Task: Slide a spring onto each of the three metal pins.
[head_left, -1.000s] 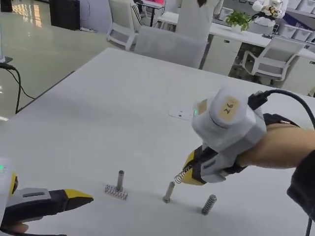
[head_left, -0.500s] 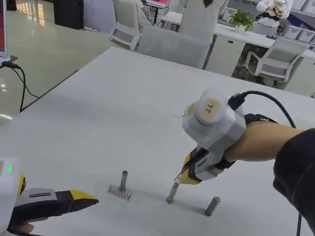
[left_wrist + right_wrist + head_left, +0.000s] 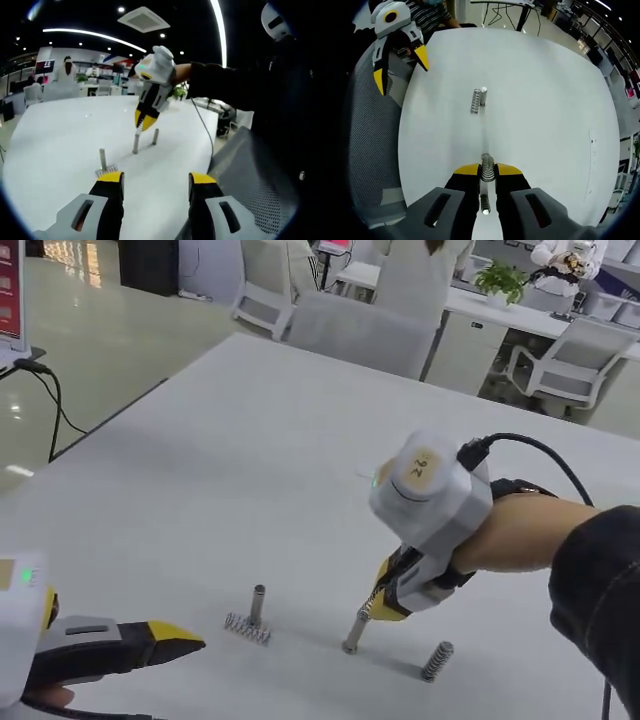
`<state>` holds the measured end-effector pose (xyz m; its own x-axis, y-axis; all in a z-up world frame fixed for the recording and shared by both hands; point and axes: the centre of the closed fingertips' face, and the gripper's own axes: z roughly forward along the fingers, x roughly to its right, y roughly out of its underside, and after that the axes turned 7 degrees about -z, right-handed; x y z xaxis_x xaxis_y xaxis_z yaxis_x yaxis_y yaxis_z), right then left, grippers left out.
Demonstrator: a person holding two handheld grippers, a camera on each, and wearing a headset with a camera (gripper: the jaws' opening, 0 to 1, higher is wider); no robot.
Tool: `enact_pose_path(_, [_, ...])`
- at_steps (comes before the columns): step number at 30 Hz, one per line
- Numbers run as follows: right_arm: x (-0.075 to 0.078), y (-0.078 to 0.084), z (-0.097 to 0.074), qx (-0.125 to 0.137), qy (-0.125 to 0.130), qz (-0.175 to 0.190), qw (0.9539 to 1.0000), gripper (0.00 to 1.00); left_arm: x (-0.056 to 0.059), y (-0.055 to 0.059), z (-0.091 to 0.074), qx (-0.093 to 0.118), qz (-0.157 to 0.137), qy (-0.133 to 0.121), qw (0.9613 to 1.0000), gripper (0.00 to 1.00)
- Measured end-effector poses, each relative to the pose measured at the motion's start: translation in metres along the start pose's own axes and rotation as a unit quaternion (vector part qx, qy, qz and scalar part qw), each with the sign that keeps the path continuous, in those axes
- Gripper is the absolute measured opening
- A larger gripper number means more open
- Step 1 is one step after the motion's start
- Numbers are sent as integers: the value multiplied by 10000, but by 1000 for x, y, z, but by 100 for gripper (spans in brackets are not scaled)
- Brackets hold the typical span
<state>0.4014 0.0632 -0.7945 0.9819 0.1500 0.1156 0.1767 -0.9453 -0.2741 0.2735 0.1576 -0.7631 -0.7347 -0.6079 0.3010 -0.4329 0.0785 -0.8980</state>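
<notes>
Right gripper view: fingers nip spring at pin top; left gripper fingers apart, empty.

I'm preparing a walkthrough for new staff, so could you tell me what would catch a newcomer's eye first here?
The right gripper stands out centrally, shut on a spring right over the middle pin. Left of it, another spring lies at the foot of a bare pin, while the open left gripper hovers at the head view's lower left.
</notes>
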Motion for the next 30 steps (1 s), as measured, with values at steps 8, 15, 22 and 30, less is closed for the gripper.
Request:
enact_pose_path(8, [-1,1,11,-133,-45,-75,9999,8,0,0,0,-18,13,-28,10000,46])
enact_pose_path(15, [-3,0,22,-165,-111,-68,9998,8,0,-1,0,-30,14,-41,10000,45])
enact_pose_path(22, [-7,1,34,-206,-184,-69,9996,8,0,-2,0,-28,14,-50,10000,45])
enact_pose_path(30, [-9,5,46,-259,-166,-64,9995,8,0,-1,0,-37,18,-45,10000,45])
